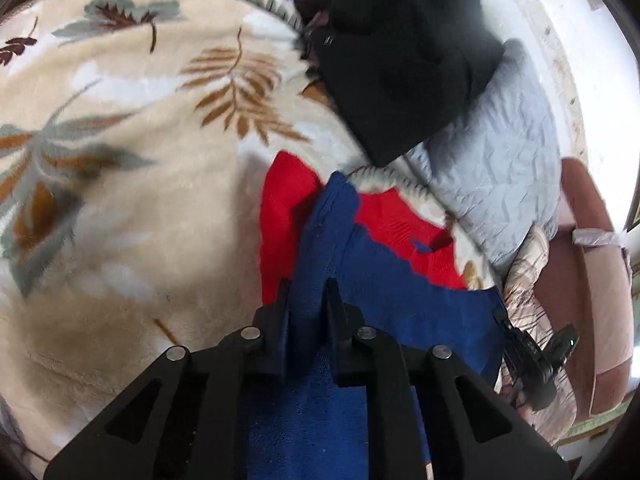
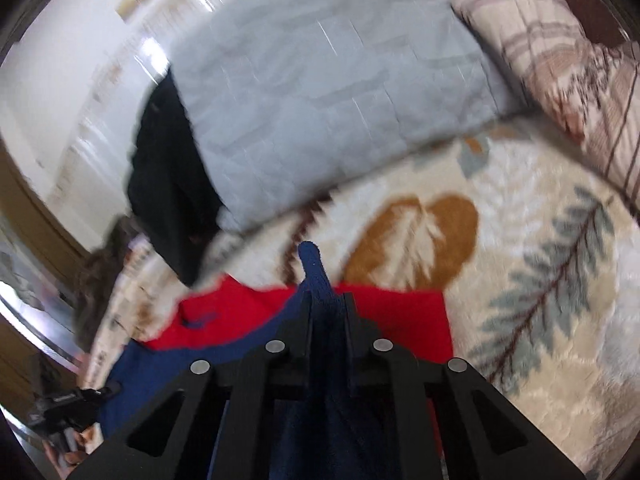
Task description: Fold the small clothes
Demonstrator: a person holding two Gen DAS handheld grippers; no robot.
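Left wrist view: the blue knitted cloth hangs pinched in the left gripper and the right gripper, raised over a red knitted garment on the leaf-patterned fleece blanket. It looks like the lift before a fold; next, likely bring both corners across evenly.

— How many garments do we count on the cream leaf-patterned fleece blanket?

— We count three: one blue knitted cloth, one red knitted cloth, one black garment.

— And bedding?

— One pale grey quilted cover, one plaid pillow.

— Grippers?

— We see two.
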